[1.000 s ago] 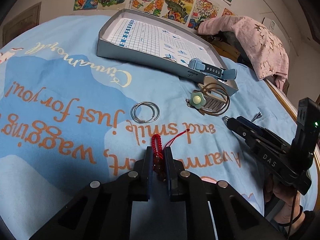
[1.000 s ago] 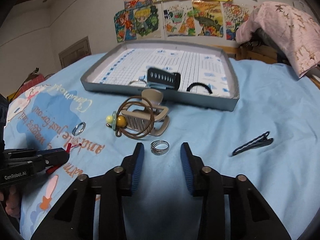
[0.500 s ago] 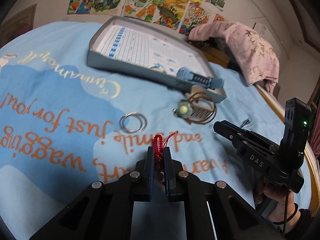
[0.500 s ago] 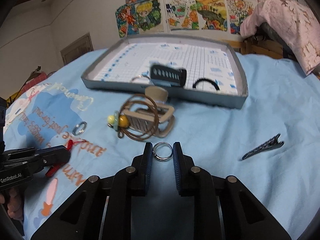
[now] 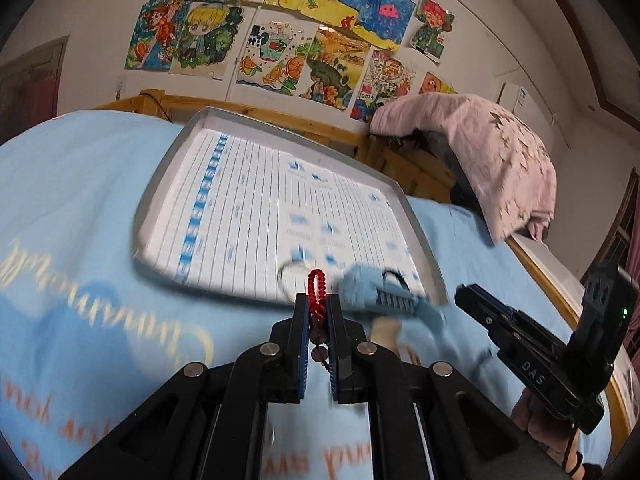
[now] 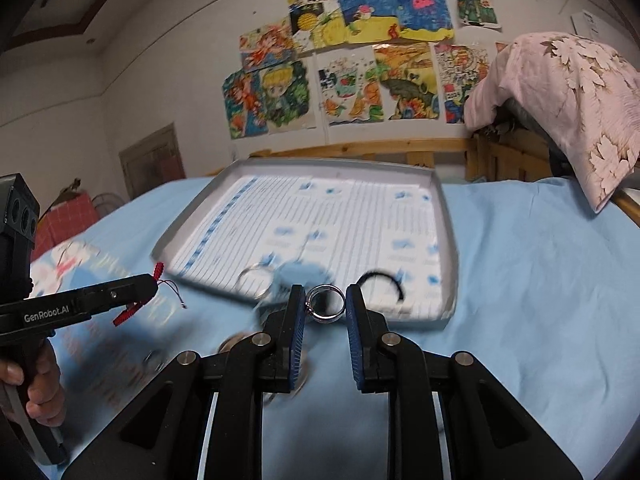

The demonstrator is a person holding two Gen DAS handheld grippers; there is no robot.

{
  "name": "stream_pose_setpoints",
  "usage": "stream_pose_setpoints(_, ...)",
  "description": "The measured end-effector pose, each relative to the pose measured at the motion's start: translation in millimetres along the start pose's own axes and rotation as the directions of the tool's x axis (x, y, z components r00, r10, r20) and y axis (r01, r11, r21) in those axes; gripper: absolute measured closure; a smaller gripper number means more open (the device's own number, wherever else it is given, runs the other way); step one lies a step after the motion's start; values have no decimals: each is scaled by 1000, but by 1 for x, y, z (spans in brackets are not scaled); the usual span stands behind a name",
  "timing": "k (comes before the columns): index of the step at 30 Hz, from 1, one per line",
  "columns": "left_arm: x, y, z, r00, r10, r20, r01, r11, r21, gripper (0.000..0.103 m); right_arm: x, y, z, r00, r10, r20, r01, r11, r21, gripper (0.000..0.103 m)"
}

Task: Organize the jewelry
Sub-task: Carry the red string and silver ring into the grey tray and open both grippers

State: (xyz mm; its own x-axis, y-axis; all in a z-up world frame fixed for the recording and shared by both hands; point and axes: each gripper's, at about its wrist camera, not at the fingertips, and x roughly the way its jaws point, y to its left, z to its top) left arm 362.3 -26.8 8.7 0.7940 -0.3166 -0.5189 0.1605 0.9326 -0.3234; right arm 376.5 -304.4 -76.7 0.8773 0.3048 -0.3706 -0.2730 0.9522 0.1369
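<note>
Red beaded bracelet (image 5: pixel 316 292) clamped in left gripper (image 5: pixel 318 312) fingers; silver ring (image 6: pixel 326 303) pinched between right gripper (image 6: pixel 326 308) fingers.

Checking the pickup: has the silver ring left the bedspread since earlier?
Yes. The silver ring, gripped by the right tongs, is lifted and now overlaps the tray.

Both views are dim and slightly grainy, lit by soft indoor light with no hard shadows. Motion blur smears the bed cover (image 5: pixel 80 208) and its lettering, and the lined tray (image 6: pixel 448 216) and items near its front edge. The hand-held gripper (image 5: pixel 318 312) bodies close to each lens stay sharp. Fisheye distortion bends the wall drawings (image 6: pixel 360 60) and the bed's wooden rail, and the corners fall into black vignette.
</note>
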Motion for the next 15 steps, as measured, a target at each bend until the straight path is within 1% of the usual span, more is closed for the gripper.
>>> stream_pose_setpoints(2,17,3,9,1000,-3,-14,3,1000,-15,95,13,-6,6,1000,-9,-14,9,1000,4,85)
stream_pose_setpoints(4,36,4,16,999,-1,-32,0,1000,-24,95,35,-15,11,998,-19,-65,20,1000,12,85)
stream_pose_setpoints(8,67,4,23,997,15,-71,-16,1000,-16,95,59,-23,11,993,-35,-114,37,999,19,85)
stream_pose_setpoints(11,80,5,23,995,29,-97,-30,1000,-7,95,73,-25,9,990,-35,-138,39,999,27,85)
stream_pose_setpoints(15,90,6,18,991,52,-121,-53,999,-3,95,89,-26,4,981,-41,-192,48,998,31,85)
